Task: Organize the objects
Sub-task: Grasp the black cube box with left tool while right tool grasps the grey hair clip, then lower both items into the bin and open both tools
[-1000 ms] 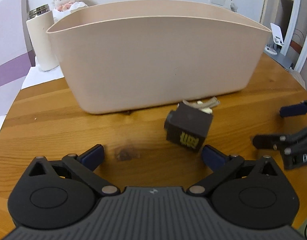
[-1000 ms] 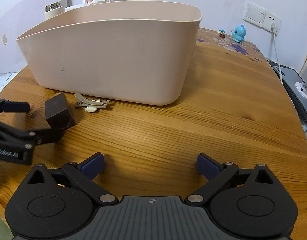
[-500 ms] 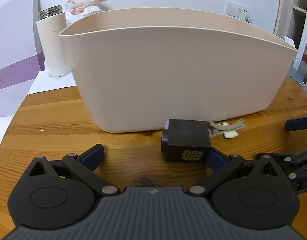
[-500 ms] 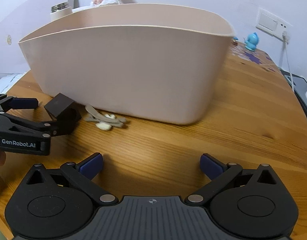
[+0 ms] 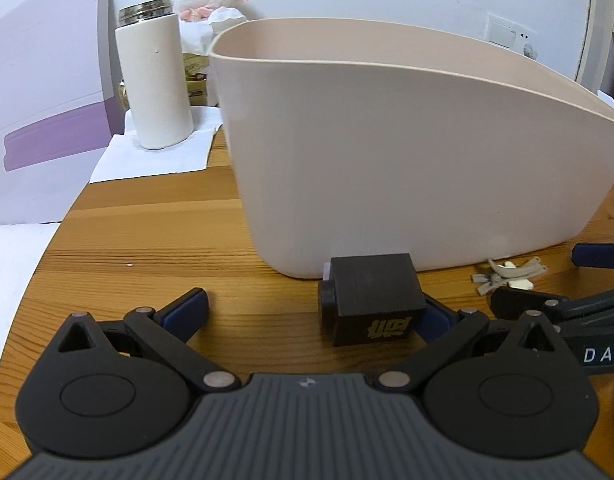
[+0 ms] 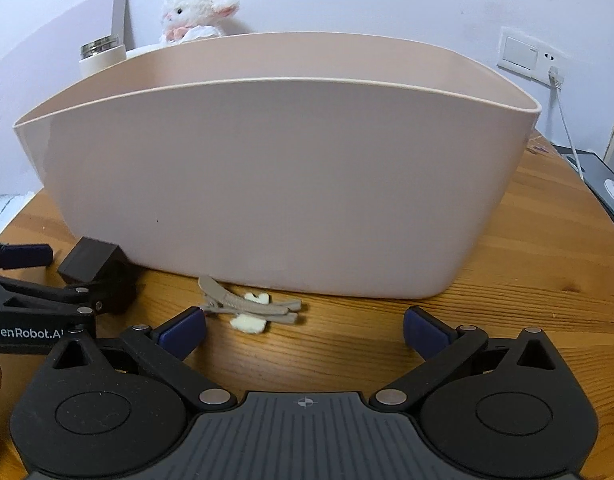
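While both sets of jaws gape, black box (image 5: 373,294) touches left gripper (image 5: 313,308); hair clip (image 6: 249,308) before right gripper (image 6: 305,330).

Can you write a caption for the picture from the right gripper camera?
Open right hand-held gripper faces a hair clip lying before a big pink tub on a wooden table.

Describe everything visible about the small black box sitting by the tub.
The black box is a small matte block, plastic-looking, with a gold logo on its near face and a rounded black stub on its left side. It stands on the wooden table close against the pink tub; whether they touch is unclear. It sits off-centre inside the open left gripper, close against its right finger, with a wide gap to the other. The hair clip lies apart to its right.
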